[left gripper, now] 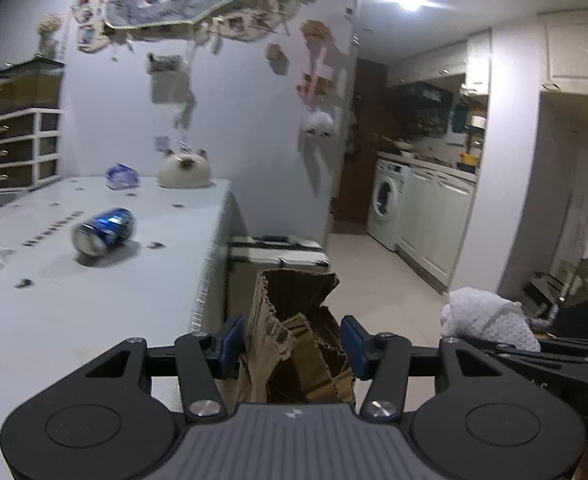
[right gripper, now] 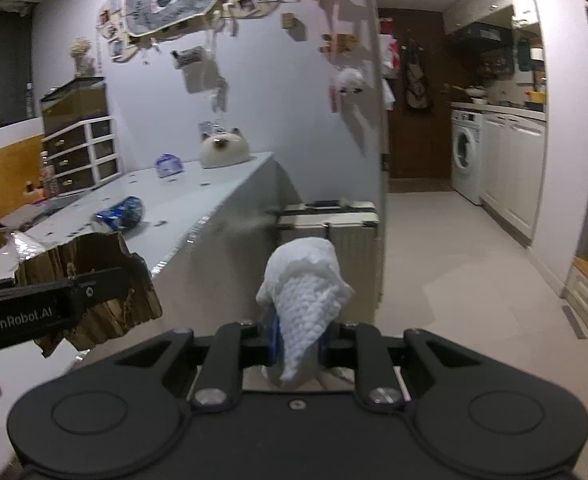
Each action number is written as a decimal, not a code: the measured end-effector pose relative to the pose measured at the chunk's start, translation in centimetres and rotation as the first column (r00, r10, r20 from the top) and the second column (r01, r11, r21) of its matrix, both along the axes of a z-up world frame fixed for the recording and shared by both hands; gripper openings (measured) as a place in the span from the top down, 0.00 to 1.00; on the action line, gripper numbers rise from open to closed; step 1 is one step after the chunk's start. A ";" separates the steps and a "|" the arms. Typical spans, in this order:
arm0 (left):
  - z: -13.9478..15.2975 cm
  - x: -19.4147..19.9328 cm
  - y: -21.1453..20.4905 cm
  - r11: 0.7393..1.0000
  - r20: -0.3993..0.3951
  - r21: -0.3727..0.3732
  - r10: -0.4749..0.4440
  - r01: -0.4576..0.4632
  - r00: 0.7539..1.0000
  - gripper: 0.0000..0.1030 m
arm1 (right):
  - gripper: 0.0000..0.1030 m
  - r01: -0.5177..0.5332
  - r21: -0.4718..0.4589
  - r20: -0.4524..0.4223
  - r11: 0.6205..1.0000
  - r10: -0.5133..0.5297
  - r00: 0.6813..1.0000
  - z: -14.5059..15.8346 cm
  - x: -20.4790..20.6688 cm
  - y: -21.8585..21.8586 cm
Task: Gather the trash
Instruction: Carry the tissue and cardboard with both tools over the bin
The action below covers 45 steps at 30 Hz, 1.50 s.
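Left wrist view: my left gripper (left gripper: 289, 344) is clenched on a torn piece of corrugated cardboard (left gripper: 294, 320), its blue pads (left gripper: 229, 340) pressed against either side, and it is held up off the table, just past the table's right edge. In the right wrist view the same cardboard (right gripper: 93, 276) shows at the left, with the left tool's black arm crossing in front of it.

My right gripper (right gripper: 298, 344) is closed tight on a crumpled white paper towel (right gripper: 306, 288), which sticks up between the fingers and flops forward. It sits to the right of the left one and beside it, over the floor rather than the table.

A blue drink can (left gripper: 103, 230) lies on its side on the white table (left gripper: 93, 320), well apart from both grippers. Farther back are a small bluish wrapper (left gripper: 121, 176) and a cream cat-faced ornament (left gripper: 183, 170) by the wall. A pale suitcase (right gripper: 334, 220) stands on the floor against the table's end. A drawer unit (left gripper: 17, 148) sits at the far left, and a washing machine (left gripper: 388, 202) is in the kitchen beyond.
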<state>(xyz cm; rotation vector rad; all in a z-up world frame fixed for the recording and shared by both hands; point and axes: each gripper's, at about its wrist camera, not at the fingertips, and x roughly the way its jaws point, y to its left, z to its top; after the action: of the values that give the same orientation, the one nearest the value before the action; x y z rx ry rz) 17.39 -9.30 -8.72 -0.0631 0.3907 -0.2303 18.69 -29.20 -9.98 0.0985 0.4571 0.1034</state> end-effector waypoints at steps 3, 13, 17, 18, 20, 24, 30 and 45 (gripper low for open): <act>-0.8 0.6 -1.7 1.000 -0.017 -0.001 -0.030 0.030 0.999 0.49 | 0.82 0.029 0.002 -0.017 1.000 -0.029 0.999 -0.9 -0.2 -1.5; -6.2 3.8 -6.1 0.996 -0.109 -0.007 -0.090 0.090 0.990 0.49 | 0.82 0.105 -0.001 -0.085 0.995 -0.104 0.991 -6.0 0.9 -5.5; -9.5 6.2 -7.0 0.997 -0.173 -0.014 -0.081 0.080 0.982 0.49 | 0.82 0.113 -0.001 -0.147 0.994 -0.112 0.983 -9.5 2.2 -6.8; -10.3 6.8 -7.2 0.997 -0.188 -0.017 -0.079 0.077 0.979 0.49 | 0.82 0.115 -0.001 -0.162 0.993 -0.114 0.980 -10.4 2.5 -7.1; -11.7 8.1 -7.3 0.997 -0.208 -0.016 -0.077 0.075 0.975 0.49 | 0.82 0.120 -0.001 -0.188 0.993 -0.118 0.975 -12.1 3.2 -7.5; -15.2 10.6 -7.5 0.998 -0.262 -0.005 -0.059 0.060 0.963 0.49 | 0.82 0.139 0.017 -0.246 0.990 -0.131 0.960 -15.8 4.9 -8.4; -21.2 14.3 -7.9 0.999 -0.354 0.017 -0.041 0.050 0.934 0.49 | 0.82 0.170 0.058 -0.329 0.984 -0.142 0.934 -21.5 8.2 -9.3; -36.2 22.6 -10.2 0.999 -0.577 -0.004 -0.043 0.049 0.815 0.48 | 0.81 0.228 0.129 -0.517 0.965 -0.131 0.846 -34.4 16.1 -9.4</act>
<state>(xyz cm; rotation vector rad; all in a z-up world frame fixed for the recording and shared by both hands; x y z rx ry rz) 40.00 -19.49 -44.89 -0.1141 1.0068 -0.2549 34.84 -38.57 -44.34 0.3593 0.9639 -0.0705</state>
